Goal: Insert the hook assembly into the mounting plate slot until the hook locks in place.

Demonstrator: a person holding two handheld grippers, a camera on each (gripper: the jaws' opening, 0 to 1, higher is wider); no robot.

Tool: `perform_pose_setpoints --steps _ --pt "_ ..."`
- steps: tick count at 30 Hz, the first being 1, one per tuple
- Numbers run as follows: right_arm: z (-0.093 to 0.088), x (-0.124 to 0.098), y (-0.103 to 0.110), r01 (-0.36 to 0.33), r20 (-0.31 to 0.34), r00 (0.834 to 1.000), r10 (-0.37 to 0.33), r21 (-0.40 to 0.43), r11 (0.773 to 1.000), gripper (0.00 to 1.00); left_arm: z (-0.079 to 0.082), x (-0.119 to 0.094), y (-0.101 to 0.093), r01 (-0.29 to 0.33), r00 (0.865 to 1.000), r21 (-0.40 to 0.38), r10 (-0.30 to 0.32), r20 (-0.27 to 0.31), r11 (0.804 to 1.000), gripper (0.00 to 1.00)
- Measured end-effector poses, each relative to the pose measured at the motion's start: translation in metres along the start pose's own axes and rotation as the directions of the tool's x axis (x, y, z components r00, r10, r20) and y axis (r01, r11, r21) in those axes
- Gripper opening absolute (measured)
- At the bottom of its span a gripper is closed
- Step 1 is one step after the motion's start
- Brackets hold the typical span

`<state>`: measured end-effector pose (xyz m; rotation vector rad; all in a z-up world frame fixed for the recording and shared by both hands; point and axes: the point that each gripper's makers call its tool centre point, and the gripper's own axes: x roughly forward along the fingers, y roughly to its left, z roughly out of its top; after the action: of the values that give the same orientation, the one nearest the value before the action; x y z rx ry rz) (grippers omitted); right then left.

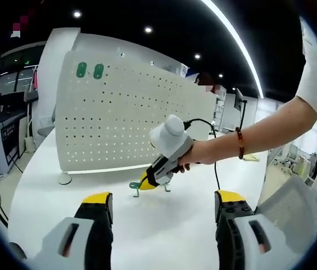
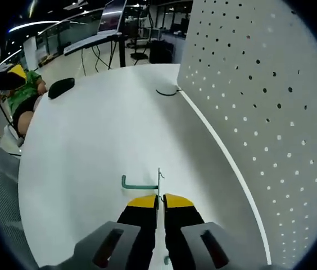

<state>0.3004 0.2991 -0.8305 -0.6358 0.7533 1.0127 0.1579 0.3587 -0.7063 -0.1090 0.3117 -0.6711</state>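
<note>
My right gripper has its yellow-tipped jaws pressed together on the thin metal plate of the green hook assembly, whose single green prong juts sideways just above the white tabletop. From the left gripper view I see that same gripper held in a person's hand, angled down to the table with the hook at its tip, a beaded bracelet on the wrist and a black cable trailing off the back. My left gripper hovers above the table, jaws spread wide and holding nothing. Beyond stands the white perforated mounting plate, upright on the table, well apart from the hook; two green oval pieces sit near its upper corner. A black computer mouse lies at the far table edge.
</note>
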Motion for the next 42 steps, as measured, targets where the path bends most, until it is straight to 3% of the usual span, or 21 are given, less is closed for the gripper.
perform_pose_setpoints --steps 18,26,30,32,38,42 --pt "0.011 -0.028 0.006 0.059 0.084 0.994 -0.068 0.097 0.994 0.02 0.010 -0.001 -0.011 0.013 0.999 -0.023 -0.012 0.044 1.000 0.75" --pt "0.021 -0.042 0.011 0.077 0.134 0.986 -0.097 0.143 0.987 0.02 0.014 -0.005 -0.012 0.006 0.999 -0.023 -0.005 0.052 1.000 0.75" --pt "0.022 -0.050 0.014 0.088 0.153 0.982 -0.107 0.122 0.989 0.02 0.016 -0.007 -0.018 0.010 0.999 -0.018 -0.009 0.051 1.000 0.74" --pt "0.026 -0.054 0.015 0.080 0.186 0.976 -0.112 0.173 0.982 0.02 0.016 -0.008 -0.019 0.010 0.999 -0.021 -0.009 0.050 1.000 0.74" --pt "0.030 -0.067 0.017 0.081 0.211 0.969 -0.129 0.221 0.972 0.02 0.020 -0.009 -0.023 0.012 0.999 -0.011 -0.012 0.053 1.000 0.74" --pt "0.030 -0.075 0.021 0.088 0.229 0.964 -0.136 0.208 0.974 0.02 0.023 -0.010 -0.029 0.021 0.999 0.007 -0.021 0.049 1.000 0.75"
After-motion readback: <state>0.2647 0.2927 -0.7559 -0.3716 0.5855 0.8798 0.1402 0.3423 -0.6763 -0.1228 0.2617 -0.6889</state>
